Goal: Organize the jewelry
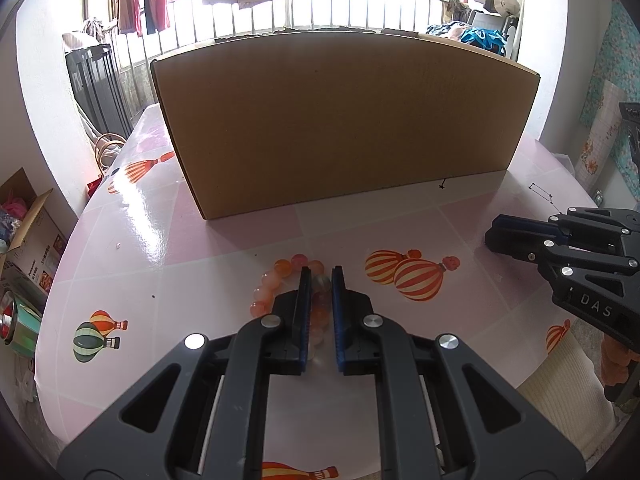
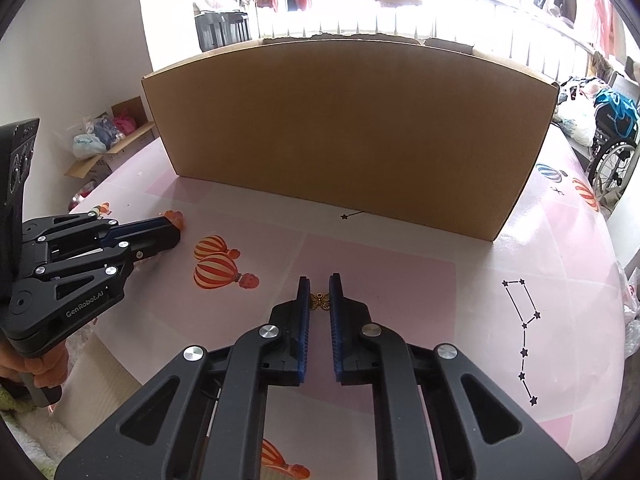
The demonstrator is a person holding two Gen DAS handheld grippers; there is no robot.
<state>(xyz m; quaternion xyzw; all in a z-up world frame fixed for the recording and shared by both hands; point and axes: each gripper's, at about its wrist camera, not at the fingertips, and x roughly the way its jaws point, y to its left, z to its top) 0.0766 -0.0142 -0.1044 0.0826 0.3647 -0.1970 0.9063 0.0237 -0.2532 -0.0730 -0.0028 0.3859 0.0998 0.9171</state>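
Note:
A bracelet of orange and pink beads (image 1: pixel 276 276) lies on the pink balloon-print tablecloth (image 1: pixel 200 248). My left gripper (image 1: pixel 321 274) is shut on it, with some beads showing between the blue pads. In the right wrist view the left gripper (image 2: pixel 176 232) points right, with orange beads (image 2: pixel 175 216) at its tip. A small gold butterfly charm (image 2: pixel 319 302) sits on the cloth between the pads of my right gripper (image 2: pixel 319 282), and both pads touch its wings. The left wrist view shows the right gripper (image 1: pixel 490 236) low over the table at the right.
A tall brown cardboard box (image 1: pixel 344 120) (image 2: pixel 348 128) stands across the table just beyond both grippers. The round table's edge curves off left and right. A hand (image 2: pixel 36 368) holds the left gripper's handle. A wheelchair (image 2: pixel 612 160) stands beyond the table at the right.

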